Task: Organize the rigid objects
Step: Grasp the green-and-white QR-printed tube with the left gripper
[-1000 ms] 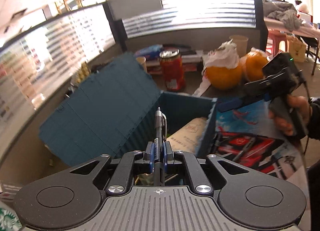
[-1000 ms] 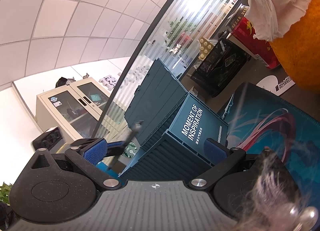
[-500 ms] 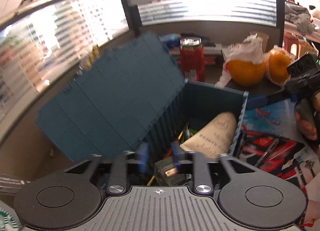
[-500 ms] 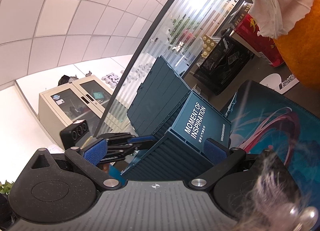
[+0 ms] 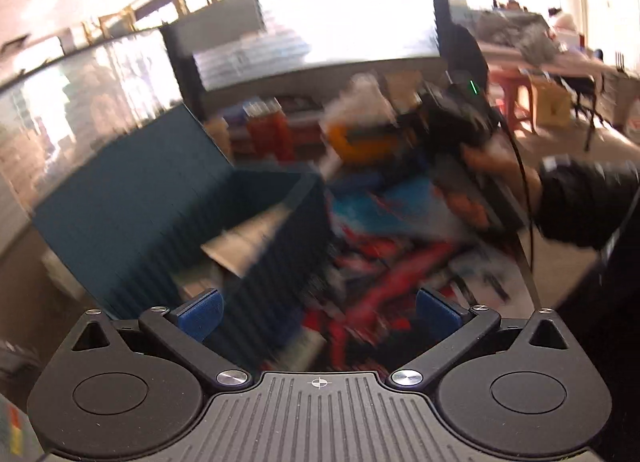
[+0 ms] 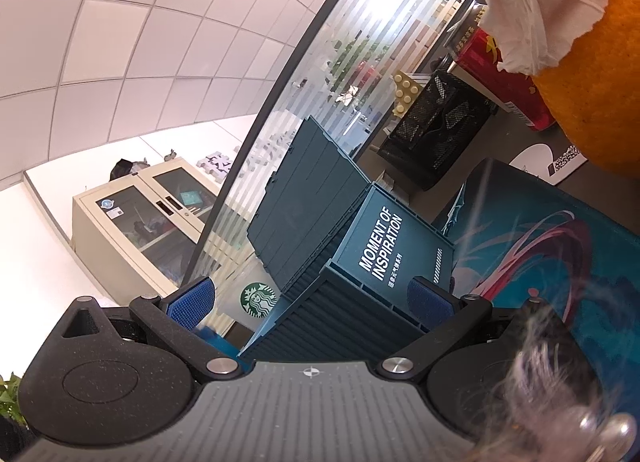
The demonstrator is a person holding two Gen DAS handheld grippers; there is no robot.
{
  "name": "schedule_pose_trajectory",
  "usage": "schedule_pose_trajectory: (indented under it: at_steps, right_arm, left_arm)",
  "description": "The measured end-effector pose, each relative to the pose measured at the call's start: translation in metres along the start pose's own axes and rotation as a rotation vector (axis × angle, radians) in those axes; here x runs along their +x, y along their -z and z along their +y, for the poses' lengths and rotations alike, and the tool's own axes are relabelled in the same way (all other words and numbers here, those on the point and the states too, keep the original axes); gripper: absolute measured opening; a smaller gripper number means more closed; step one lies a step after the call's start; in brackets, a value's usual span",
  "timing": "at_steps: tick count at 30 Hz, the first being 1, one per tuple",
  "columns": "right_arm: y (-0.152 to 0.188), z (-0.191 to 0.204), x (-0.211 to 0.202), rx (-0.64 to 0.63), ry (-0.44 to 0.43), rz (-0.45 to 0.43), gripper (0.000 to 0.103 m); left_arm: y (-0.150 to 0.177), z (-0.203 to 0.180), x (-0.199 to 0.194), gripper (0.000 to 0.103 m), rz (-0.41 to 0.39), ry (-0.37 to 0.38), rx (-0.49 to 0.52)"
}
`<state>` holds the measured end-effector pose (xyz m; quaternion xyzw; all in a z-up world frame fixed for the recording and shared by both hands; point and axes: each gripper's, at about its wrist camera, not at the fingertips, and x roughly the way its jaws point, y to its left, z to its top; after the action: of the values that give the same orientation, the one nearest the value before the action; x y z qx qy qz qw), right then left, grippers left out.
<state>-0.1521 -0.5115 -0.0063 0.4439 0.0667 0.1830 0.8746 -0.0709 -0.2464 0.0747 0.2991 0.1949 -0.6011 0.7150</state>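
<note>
The left wrist view is blurred by motion. My left gripper (image 5: 319,312) hangs over the near wall of the dark blue storage box (image 5: 280,258), and its jaws are opening with nothing between them. The box's lid (image 5: 132,201) stands open to the left, and a beige pack (image 5: 244,238) lies inside. Red-handled tools (image 5: 384,282) lie on the colourful mat (image 5: 400,205) to the right of the box. My right gripper (image 6: 310,302) is open and empty, held level beside the box (image 6: 384,246). A person's hand (image 5: 480,165) holds it.
An orange (image 6: 592,93) under crumpled tissue, a red can (image 6: 500,77) and a black mesh basket (image 6: 436,129) stand behind the mat (image 6: 540,246). A Starbucks cup (image 6: 258,300) sits left of the box. A glass partition runs along the back.
My left gripper, shut on a pen above the box, has opened wide and swung right toward the mat. The pen is gone from view. The right gripper has shifted only slightly.
</note>
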Motion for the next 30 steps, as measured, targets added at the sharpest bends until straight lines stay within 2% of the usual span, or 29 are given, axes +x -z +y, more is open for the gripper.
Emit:
schedule_pose_trajectory:
  at_steps: [5,9,17,19,21,23,25,29,30]
  right_arm:
    - [0.001,0.012,0.017,-0.028,0.017,0.059,0.103]
    - [-0.003,0.02,0.025,-0.078,0.035,0.107,0.103]
    - [-0.016,0.016,0.022,-0.079,0.036,0.096,0.103]
    - [-0.02,0.01,0.017,-0.077,0.033,0.093,0.103]
    - [-0.023,-0.009,-0.006,-0.077,0.031,0.095,0.103]
    - [-0.023,-0.009,-0.005,-0.077,0.029,0.095,0.103]
    - [-0.024,-0.023,-0.023,-0.076,0.024,0.094,0.103]
    - [-0.024,-0.027,-0.028,-0.075,0.023,0.093,0.103]
    - [-0.026,-0.036,-0.042,-0.075,0.021,0.092,0.103]
  left_arm:
    - [0.021,-0.009,0.017,0.103,0.014,0.05,-0.09]
    - [0.031,-0.011,0.027,0.103,0.033,0.017,-0.131]
    - [0.045,0.009,0.049,0.103,0.084,0.018,-0.216]
    - [0.045,0.01,0.051,0.103,0.078,0.001,-0.205]
    - [0.044,0.009,0.053,0.103,0.073,-0.014,-0.186]
    - [0.043,0.005,0.055,0.103,0.062,-0.041,-0.153]
    - [0.043,0.001,0.061,0.103,0.092,-0.057,-0.119]
    - [0.048,0.002,0.06,0.103,0.094,-0.033,-0.146]
    - [0.048,0.003,0.06,0.103,0.09,-0.027,-0.152]
